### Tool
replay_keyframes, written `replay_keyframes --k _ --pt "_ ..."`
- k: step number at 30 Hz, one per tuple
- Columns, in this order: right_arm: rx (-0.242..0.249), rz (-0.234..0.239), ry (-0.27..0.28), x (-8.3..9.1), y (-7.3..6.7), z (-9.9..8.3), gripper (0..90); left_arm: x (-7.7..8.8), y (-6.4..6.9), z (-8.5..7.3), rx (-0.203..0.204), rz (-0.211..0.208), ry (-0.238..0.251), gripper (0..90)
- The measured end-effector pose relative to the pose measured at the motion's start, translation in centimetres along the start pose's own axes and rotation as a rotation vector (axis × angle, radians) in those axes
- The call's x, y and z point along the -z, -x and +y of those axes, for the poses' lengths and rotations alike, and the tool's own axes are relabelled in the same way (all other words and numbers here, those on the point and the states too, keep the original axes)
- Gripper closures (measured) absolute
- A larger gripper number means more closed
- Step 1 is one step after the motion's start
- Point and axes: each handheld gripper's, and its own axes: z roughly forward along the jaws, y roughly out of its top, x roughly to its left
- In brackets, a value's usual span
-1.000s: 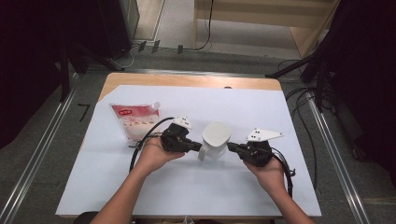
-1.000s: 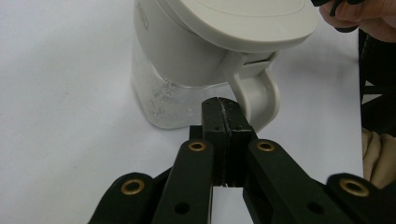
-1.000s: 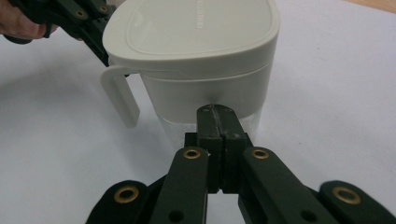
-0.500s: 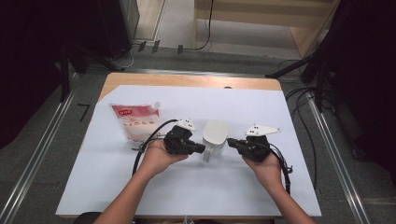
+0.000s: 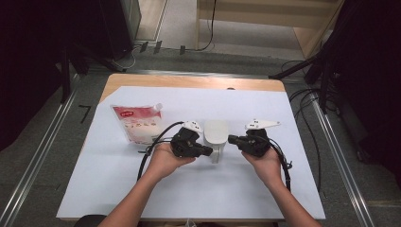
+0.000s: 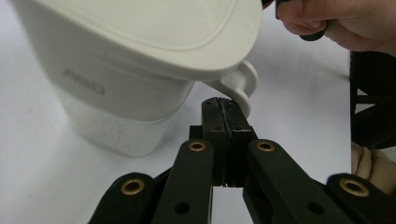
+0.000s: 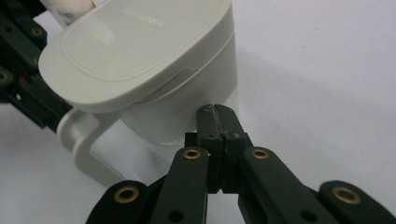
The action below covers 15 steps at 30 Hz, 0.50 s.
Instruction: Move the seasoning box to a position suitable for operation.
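Note:
A white lidded jug (image 5: 215, 131) stands upright mid-table on the white sheet (image 5: 293, 189), its handle (image 5: 216, 154) pointing toward the person. My left gripper (image 5: 208, 152) comes in from the left, jaws shut with nothing between them. In the left gripper view its tip (image 6: 223, 105) sits just under the jug's handle (image 6: 239, 83); contact is unclear. My right gripper (image 5: 231, 139) is also shut and empty. In the right gripper view its tip (image 7: 215, 112) is up against the lower wall of the jug (image 7: 140, 60), to the right of the handle (image 7: 83, 142).
A clear pouch of white grains with a red label (image 5: 138, 124) lies left of the jug. Cables trail from both grippers toward the table's near edge. The wooden table edge (image 5: 189, 81) shows at the back; metal rails run along both sides.
My right gripper has shifted slightly away from the person, closing in on the jug's side. The left gripper has edged a little toward the handle. Both stay shut.

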Motion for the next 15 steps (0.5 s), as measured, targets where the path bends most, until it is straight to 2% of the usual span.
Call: replay_keyframes --k 2,3,6,11,14,15 --pt "-0.013 0.008 0.004 -0.2 0.1 0.1 90.0 -0.2 0.2 0.2 -0.003 0.007 -0.005 90.0" --pt "0.005 0.004 0.007 -0.4 0.2 0.3 90.0 -0.6 0.4 0.3 -0.002 0.012 0.002 90.0" --pt "0.008 0.008 -0.006 -0.5 0.3 0.6 90.0 -0.8 0.5 0.5 -0.018 0.017 -0.005 90.0" --pt "0.011 0.014 -0.001 -0.8 0.5 0.8 90.0 -2.0 0.5 0.6 0.006 0.012 0.005 90.0" --pt "0.016 0.018 -0.001 -0.7 0.6 0.8 90.0 -1.6 0.3 0.5 -0.002 0.001 0.006 90.0" --pt "0.015 0.012 0.003 -0.5 0.5 0.8 90.0 -1.3 0.2 0.5 0.007 -0.005 0.018 90.0"
